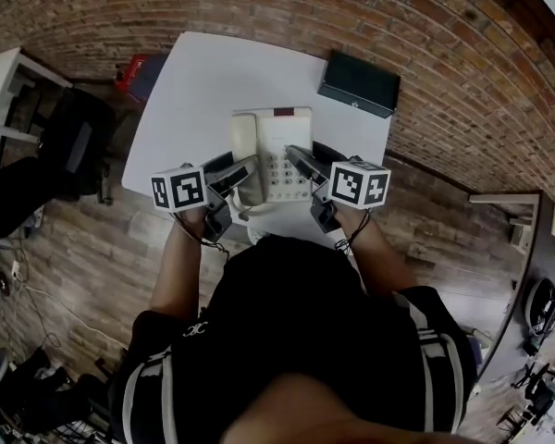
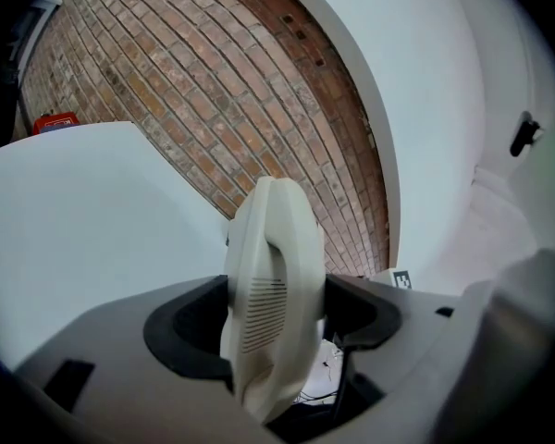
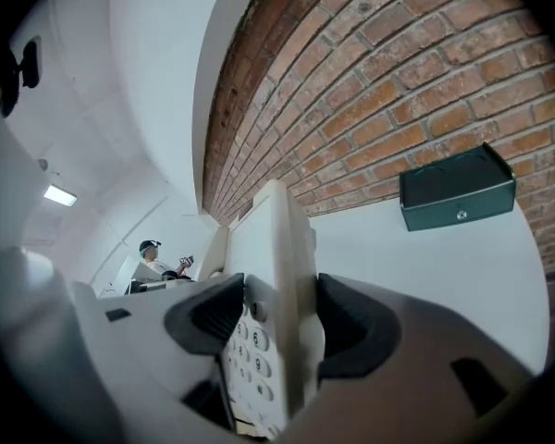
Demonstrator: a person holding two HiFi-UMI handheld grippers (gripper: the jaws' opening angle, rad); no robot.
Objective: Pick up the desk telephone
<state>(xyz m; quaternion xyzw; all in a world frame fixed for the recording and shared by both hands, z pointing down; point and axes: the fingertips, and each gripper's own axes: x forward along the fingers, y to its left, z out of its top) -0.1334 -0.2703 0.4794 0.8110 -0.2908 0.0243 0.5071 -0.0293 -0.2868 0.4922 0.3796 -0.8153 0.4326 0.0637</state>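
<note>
I see the desk telephone [image 1: 271, 154] near my edge of the white surface [image 1: 194, 81], long axis running away from me toward the brick wall [image 1: 370, 7], handset [image 1: 244, 146] along its left | my left tool [image 1: 243, 176] pinches the handset | my right tool [image 1: 302, 163] pinches the keypad edge

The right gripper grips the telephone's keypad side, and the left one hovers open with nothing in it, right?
Not quite. The left gripper has its jaws shut on the cream handset, as the left gripper view shows. The right gripper does grip the keypad side of the telephone.
</note>
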